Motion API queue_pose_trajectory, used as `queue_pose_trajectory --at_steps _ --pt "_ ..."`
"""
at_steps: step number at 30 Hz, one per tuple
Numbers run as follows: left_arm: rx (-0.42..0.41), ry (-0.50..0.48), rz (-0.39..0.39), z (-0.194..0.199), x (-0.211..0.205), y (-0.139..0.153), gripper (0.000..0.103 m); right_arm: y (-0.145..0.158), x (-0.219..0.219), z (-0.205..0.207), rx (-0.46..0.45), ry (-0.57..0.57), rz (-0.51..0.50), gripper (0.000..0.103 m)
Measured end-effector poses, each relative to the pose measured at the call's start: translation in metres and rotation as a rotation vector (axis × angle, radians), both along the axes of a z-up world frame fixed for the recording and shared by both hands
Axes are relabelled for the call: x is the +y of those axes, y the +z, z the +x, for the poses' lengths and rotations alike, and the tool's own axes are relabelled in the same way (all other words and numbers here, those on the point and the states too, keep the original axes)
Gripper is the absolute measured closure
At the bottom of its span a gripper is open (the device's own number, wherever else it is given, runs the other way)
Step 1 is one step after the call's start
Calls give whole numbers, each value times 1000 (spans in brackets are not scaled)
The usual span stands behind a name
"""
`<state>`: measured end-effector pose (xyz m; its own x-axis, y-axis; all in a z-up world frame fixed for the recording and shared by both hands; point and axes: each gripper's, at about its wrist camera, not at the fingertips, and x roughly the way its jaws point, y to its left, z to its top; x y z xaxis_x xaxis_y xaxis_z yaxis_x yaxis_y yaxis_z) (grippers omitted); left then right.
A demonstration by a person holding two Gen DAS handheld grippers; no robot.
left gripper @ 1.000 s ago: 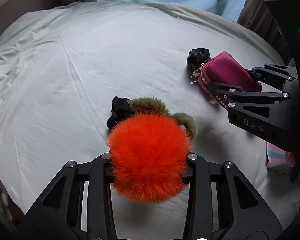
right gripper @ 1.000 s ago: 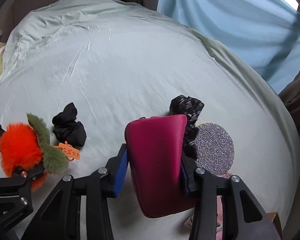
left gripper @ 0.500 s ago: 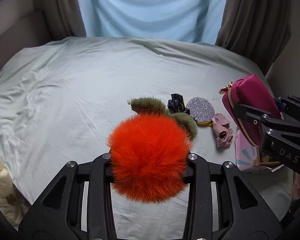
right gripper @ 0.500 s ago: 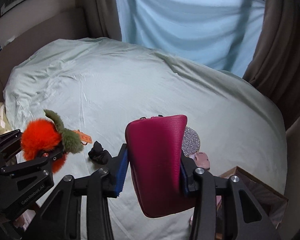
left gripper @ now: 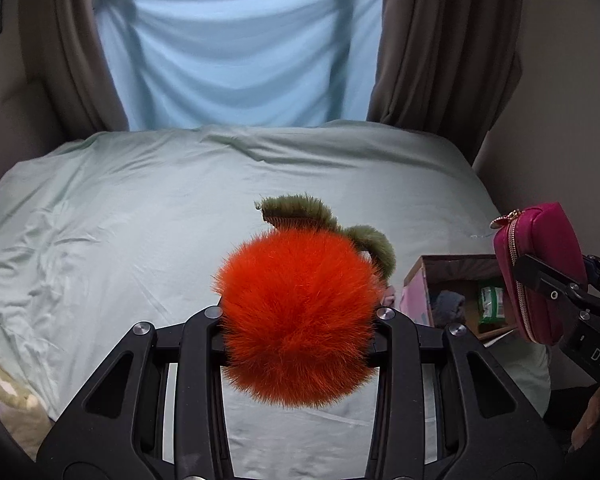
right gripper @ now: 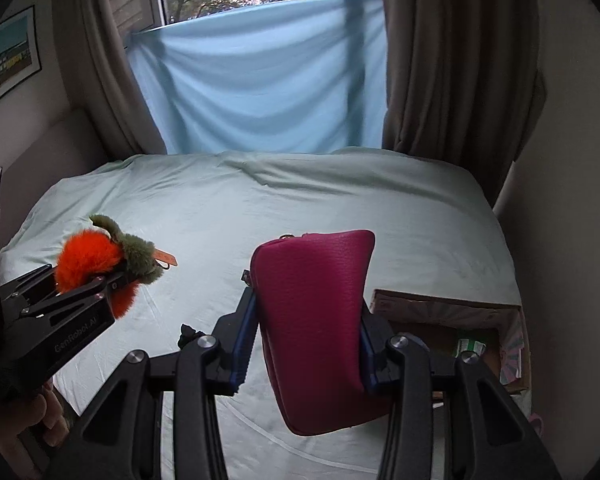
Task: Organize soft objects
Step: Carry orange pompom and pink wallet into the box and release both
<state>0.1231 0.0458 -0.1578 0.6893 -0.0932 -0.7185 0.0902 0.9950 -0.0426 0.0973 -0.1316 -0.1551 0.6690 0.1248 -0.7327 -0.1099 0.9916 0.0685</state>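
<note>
Both grippers have lifted off the bed (left gripper: 100, 220): left gripper (left gripper: 298, 318) clamped on orange pompom (left gripper: 300, 316), right gripper (right gripper: 308, 344) clamped on magenta pouch (right gripper: 316, 320), likely to carry them to cardboard box (right gripper: 440, 304) right of it.

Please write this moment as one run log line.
left tool: shut on fluffy orange pompom | right tool: shut on magenta leather pouch | both above bed | open cardboard box: right

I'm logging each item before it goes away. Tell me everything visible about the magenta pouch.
The magenta pouch is a small soft case of pebbled, leather-like material with a gold-toned zipper and pull along one edge. It looks zipped shut. The right gripper clamps it from both sides, jaws pressing its faces, holding it on end above the bed, touching nothing else. An open cardboard box sits below, to its right.
</note>
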Motion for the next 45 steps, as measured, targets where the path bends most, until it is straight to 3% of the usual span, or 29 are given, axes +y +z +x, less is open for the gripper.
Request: queue_pose_trajectory --at_steps 8,16,28,37,43,44,45 --pt "-4 -107 -33 20 -84 10 71 18 -71 -9 -17 -123 -11 63" --pt "67 -200 -57 47 -189 -22 71 1 -159 2 40 -228 -30 63" --pt "278 -277 -27 93 -319 -129 71 -85 -274 52 241 -322 16 63" --pt "491 -292 65 122 -365 -222 71 -163 -324 78 417 -340 81 63" --pt "543 -312 98 124 -371 -246 71 -201 -339 88 495 -353 130 63" --pt "525 -325 100 124 -375 -244 67 -204 -340 90 498 -354 142 62" --pt "500 -342 117 123 -378 -240 53 -206 -341 91 493 -353 153 59"
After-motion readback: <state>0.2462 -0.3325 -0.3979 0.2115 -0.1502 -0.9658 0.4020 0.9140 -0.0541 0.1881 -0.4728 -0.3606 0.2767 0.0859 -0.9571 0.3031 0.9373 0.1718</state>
